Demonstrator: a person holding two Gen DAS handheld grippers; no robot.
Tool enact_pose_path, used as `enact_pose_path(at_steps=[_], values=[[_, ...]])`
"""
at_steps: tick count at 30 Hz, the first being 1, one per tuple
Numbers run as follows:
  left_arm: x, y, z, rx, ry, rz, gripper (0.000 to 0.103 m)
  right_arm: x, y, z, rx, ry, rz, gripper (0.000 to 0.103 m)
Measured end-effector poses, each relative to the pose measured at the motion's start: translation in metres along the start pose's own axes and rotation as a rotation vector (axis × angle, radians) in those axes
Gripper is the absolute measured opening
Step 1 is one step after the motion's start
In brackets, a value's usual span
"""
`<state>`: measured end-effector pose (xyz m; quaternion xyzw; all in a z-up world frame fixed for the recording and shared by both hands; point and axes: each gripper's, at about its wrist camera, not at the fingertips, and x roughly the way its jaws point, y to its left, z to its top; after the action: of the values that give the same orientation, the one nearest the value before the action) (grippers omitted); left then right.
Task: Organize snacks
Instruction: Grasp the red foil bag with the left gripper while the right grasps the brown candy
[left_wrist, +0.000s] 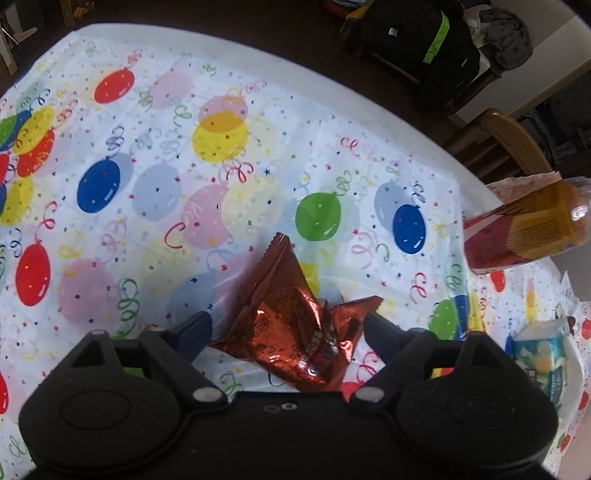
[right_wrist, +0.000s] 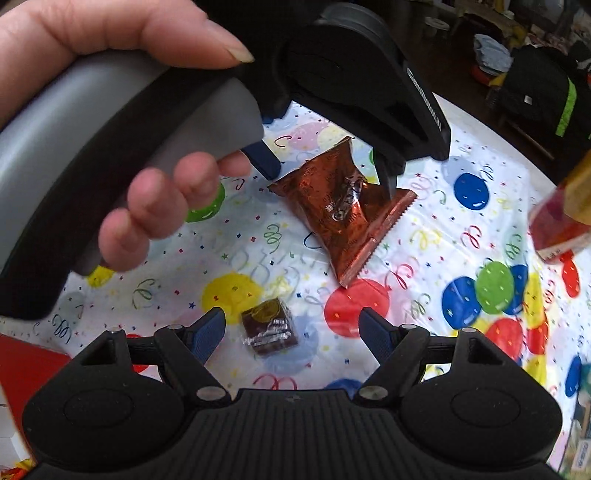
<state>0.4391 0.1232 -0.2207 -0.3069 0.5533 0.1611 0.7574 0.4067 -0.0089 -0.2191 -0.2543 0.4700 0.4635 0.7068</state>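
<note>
— Balloon-printed white plastic tablecloth (left_wrist: 258, 92) covers the whole table, right? Where does the snack sit on it?

— Yes. The crinkled red-brown foil snack packet (left_wrist: 295, 325) lies between the two blue-padded fingers of the left gripper (left_wrist: 286, 325), which stand wide apart around it. From the right wrist view the same packet (right_wrist: 340, 210) rests flat on the cloth, one finger of the left gripper touching its serrated end and the other just beside its opposite corner. Whether either pad presses on the foil, I cannot tell.

— And the right gripper?

— The right gripper (right_wrist: 291, 332) hangs with its fingers spread wide, gripping nothing. A small square dark-brown wrapped sweet (right_wrist: 269, 326) lies on the cloth between them, apart from both pads and near the foil packet.

— Who holds the left tool?

— A person's hand (right_wrist: 147, 147) wraps round its grey handle (right_wrist: 122, 122), in the upper left of the right wrist view.

— How much room is there?

— Beyond the packet the cloth runs bare to the far curved edge of the table. Toward the right edge it is busier: a tall clear-wrapped red and orange package (left_wrist: 524, 229) stands near that edge, and a small pale blue and white printed packet (left_wrist: 543, 354) lies closer in.

— Anything past the table?

— A wooden chair back (left_wrist: 517, 140) stands just beyond the right edge, and a dark bag with a lime-green stripe (left_wrist: 436, 40) sits further off in the dim room. A red object (right_wrist: 22, 365) shows at the lower left of the right wrist view; what it is, I cannot tell.
</note>
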Motion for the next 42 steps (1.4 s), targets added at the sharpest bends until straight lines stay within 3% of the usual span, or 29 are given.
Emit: enact_pose_path(at_steps=[2,7,14,24,33,42], values=[[0.006,0.000,0.000,0.001,0.008,-0.006,0.084,0.008,0.001,0.001,-0.014,0.000,0.001,0.070],[0.010,0.000,0.001,0.016,0.005,-0.015,0.079,0.019,0.005,0.001,-0.036,0.006,0.019,0.066],[0.005,0.005,0.000,0.019,-0.022,-0.033,0.063,0.019,0.018,-0.003,-0.072,0.001,0.057,0.038],[-0.009,0.012,-0.006,0.040,-0.049,-0.033,0.051,0.009,0.018,-0.014,-0.007,-0.016,0.034,0.037],[-0.042,0.025,-0.015,0.070,-0.077,-0.047,0.050,-0.035,0.010,-0.024,0.043,-0.058,0.010,0.037],[-0.088,0.034,-0.031,0.111,-0.111,-0.066,0.050,-0.086,0.029,-0.032,0.067,-0.092,-0.048,0.037]])
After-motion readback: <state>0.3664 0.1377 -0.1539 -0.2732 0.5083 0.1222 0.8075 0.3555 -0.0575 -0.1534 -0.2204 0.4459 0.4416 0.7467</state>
